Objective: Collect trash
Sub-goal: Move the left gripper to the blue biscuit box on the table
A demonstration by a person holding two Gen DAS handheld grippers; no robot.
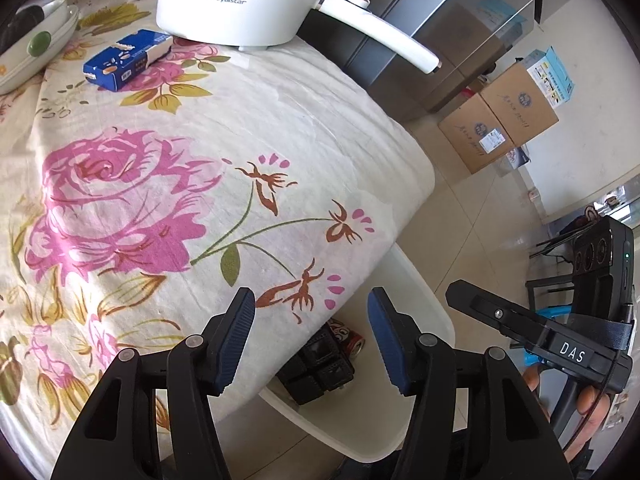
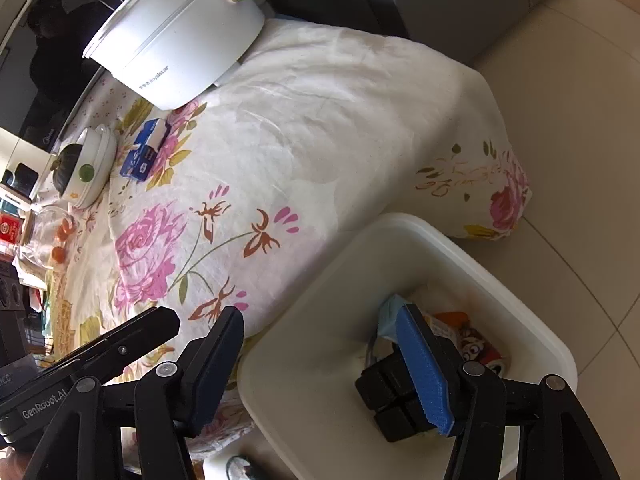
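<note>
Both your left gripper (image 1: pixel 312 336) and right gripper (image 2: pixel 320 360) stand apart and empty above the bin (image 2: pixel 520 280), so next reach for the blue box (image 1: pixel 128 58) on the table.

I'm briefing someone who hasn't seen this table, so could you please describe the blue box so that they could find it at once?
Start at the big white Royalstar pot at the far end of the floral tablecloth. Just in front of it, towards the white dishes, lies the blue box, flat on the cloth. It is the only dark blue, rectangular carton there, with a white torn-open end.
</note>
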